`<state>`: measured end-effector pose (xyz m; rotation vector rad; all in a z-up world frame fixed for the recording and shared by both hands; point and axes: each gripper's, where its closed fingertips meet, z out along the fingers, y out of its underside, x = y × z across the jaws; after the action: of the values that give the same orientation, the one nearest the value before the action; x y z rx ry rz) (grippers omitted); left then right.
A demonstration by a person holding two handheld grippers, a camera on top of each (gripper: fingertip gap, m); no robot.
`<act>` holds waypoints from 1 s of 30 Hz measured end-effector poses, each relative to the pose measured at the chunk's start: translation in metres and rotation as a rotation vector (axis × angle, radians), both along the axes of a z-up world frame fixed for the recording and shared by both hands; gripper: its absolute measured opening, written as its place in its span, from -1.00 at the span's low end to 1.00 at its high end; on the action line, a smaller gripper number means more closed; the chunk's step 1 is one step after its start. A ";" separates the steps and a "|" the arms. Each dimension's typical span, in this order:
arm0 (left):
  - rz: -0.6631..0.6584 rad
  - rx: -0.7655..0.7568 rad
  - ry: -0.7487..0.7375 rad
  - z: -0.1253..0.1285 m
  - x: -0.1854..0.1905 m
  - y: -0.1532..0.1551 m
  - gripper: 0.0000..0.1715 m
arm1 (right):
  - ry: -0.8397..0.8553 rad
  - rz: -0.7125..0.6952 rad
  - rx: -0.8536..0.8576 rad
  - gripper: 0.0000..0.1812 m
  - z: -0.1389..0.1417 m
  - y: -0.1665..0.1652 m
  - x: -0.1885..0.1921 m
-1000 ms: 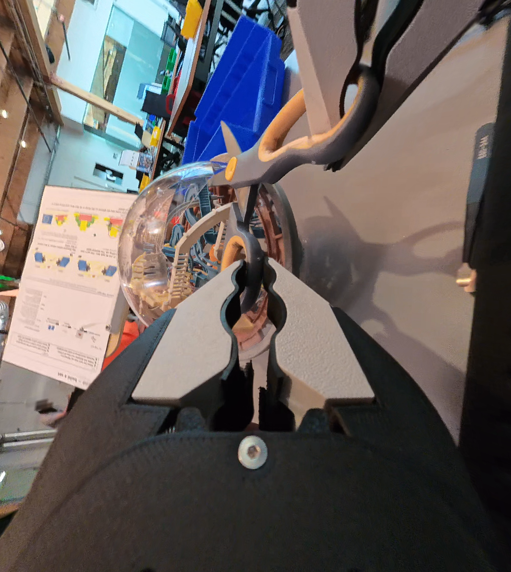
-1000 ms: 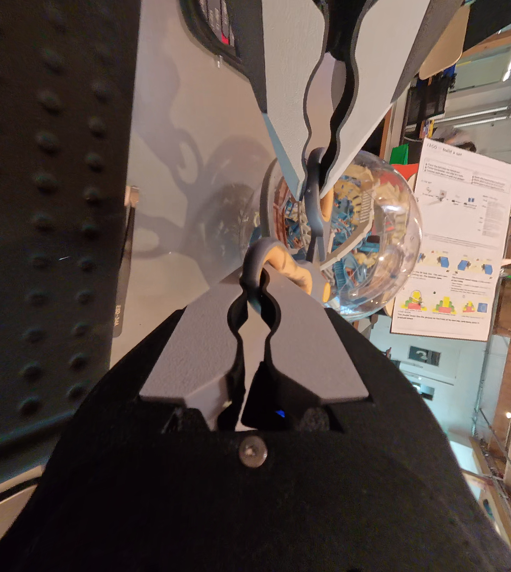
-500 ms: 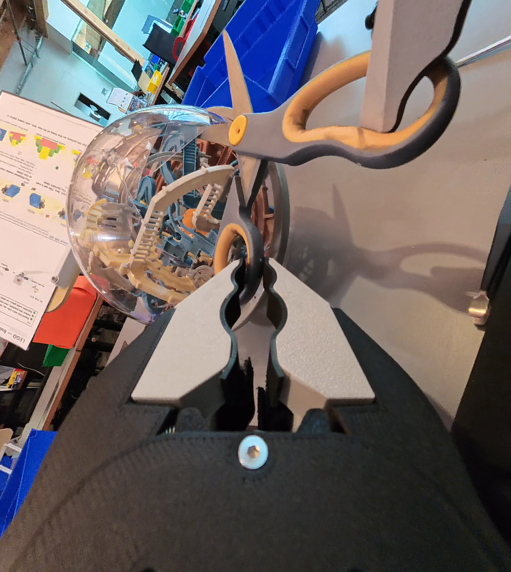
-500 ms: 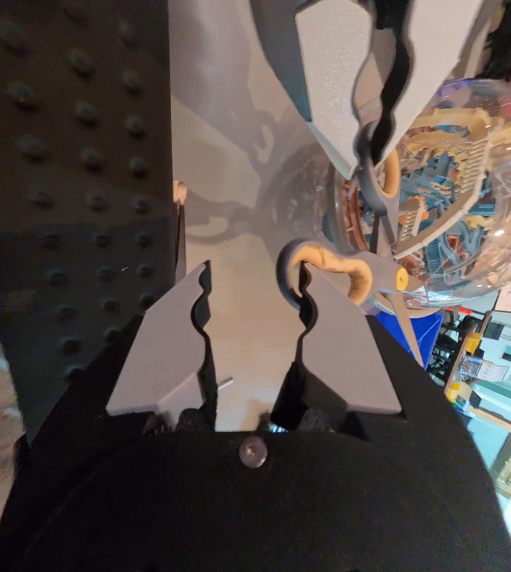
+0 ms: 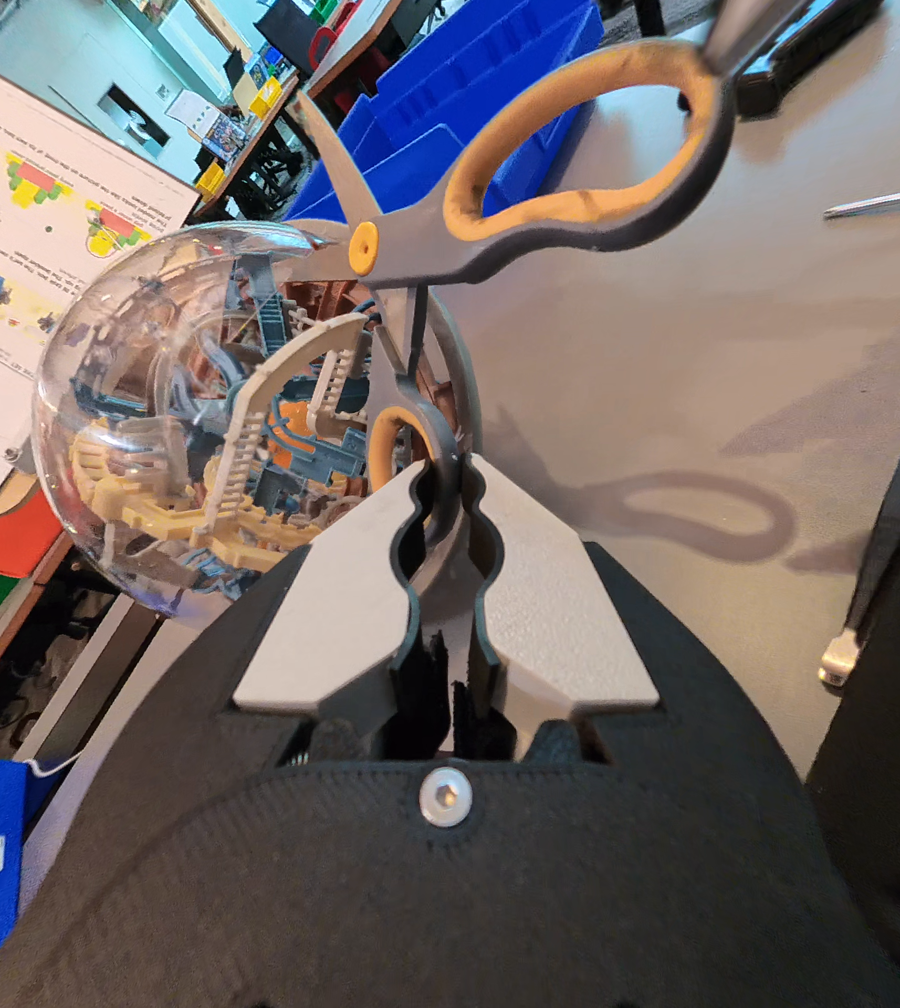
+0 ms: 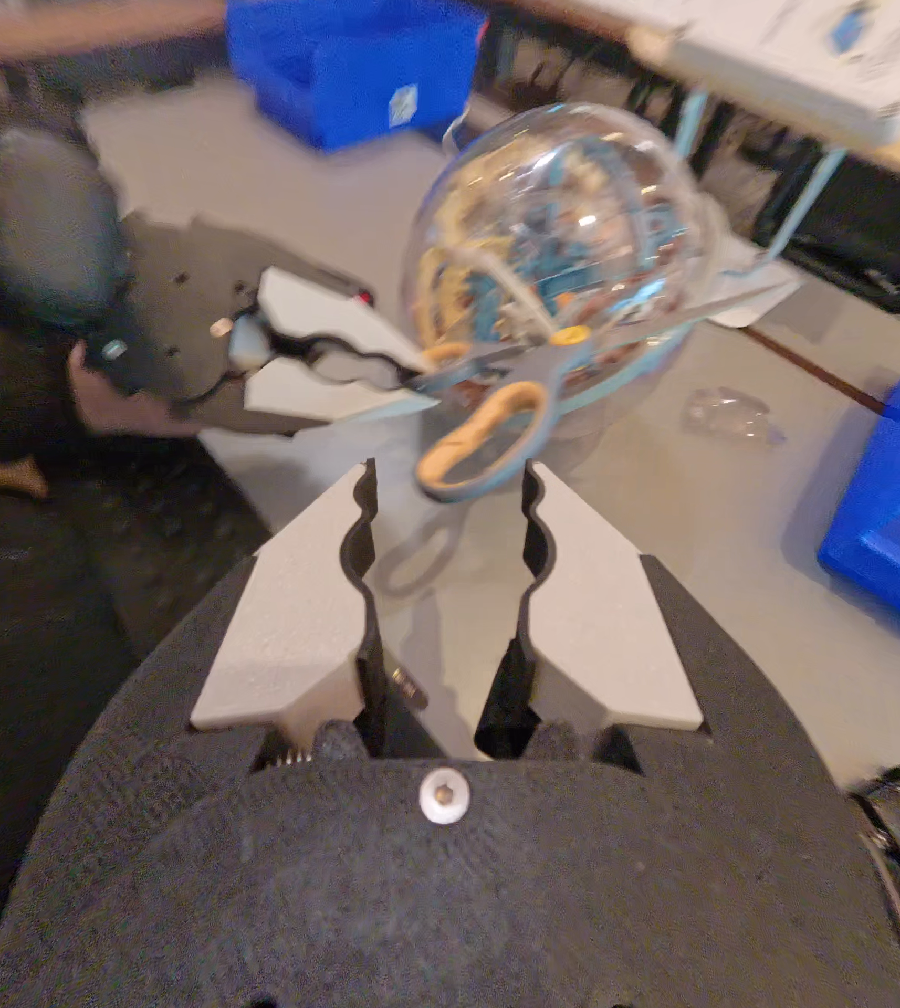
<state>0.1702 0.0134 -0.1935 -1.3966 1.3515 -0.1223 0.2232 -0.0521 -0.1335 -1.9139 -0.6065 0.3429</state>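
Observation:
Grey scissors with orange-lined handles hang open above a grey table. My left gripper is shut on the small handle loop. The big loop sticks up and away, free. In the right wrist view the scissors show blurred, held by the left gripper from the left. My right gripper is open and empty, just below the big loop. A clear maze ball sits right behind the scissors and also shows in the right wrist view.
Blue bins stand behind the ball, and more blue bins at the right. A white printed sheet stands at left. A black tool and a thin metal rod lie on the table. A crumpled clear wrapper lies near the ball. There is about 11 cm between the tips of the two grippers.
My right gripper opened, let go of the big handle loop and pulled back. The left gripper kept the small loop and the scissors swung open.

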 end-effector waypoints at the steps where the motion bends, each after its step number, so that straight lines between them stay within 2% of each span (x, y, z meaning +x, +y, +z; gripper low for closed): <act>1: -0.009 -0.008 -0.002 0.000 0.002 -0.001 -0.94 | 0.097 -0.034 -0.001 -0.49 -0.003 0.008 0.010; 4: -0.006 -0.015 -0.014 0.001 0.004 -0.003 -0.93 | 0.484 0.053 -0.107 -0.55 -0.006 0.016 0.011; 5: -0.006 -0.022 -0.022 0.001 0.005 -0.003 -0.93 | 0.558 0.078 -0.142 -0.56 -0.008 0.018 0.010; 9: -0.005 -0.032 -0.023 -0.003 0.010 -0.006 -0.93 | 0.667 0.177 -0.281 -0.63 -0.024 0.019 -0.004; 10: 0.000 -0.026 -0.019 -0.003 0.011 -0.006 -0.93 | 0.686 0.196 -0.298 -0.73 -0.026 0.018 -0.007; 14: -0.002 -0.070 -0.016 -0.012 0.016 -0.007 -0.94 | 0.715 0.190 -0.302 -0.76 -0.032 0.022 -0.008; 18: -0.026 -0.196 -0.061 -0.019 0.023 -0.012 -0.93 | 0.753 0.191 -0.287 -0.80 -0.033 0.024 -0.002; 26: -0.031 -0.371 -0.130 -0.029 0.027 -0.011 -0.93 | 0.707 0.198 -0.287 -0.87 -0.045 0.031 -0.007; 30: -0.031 -0.403 -0.158 -0.031 0.028 -0.010 -0.93 | 0.688 0.200 -0.283 -0.89 -0.045 0.034 -0.007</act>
<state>0.1978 0.0036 -0.2241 -1.6599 1.2597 -0.5388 0.2163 -0.0184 -0.1785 -1.8346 -0.2903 1.2071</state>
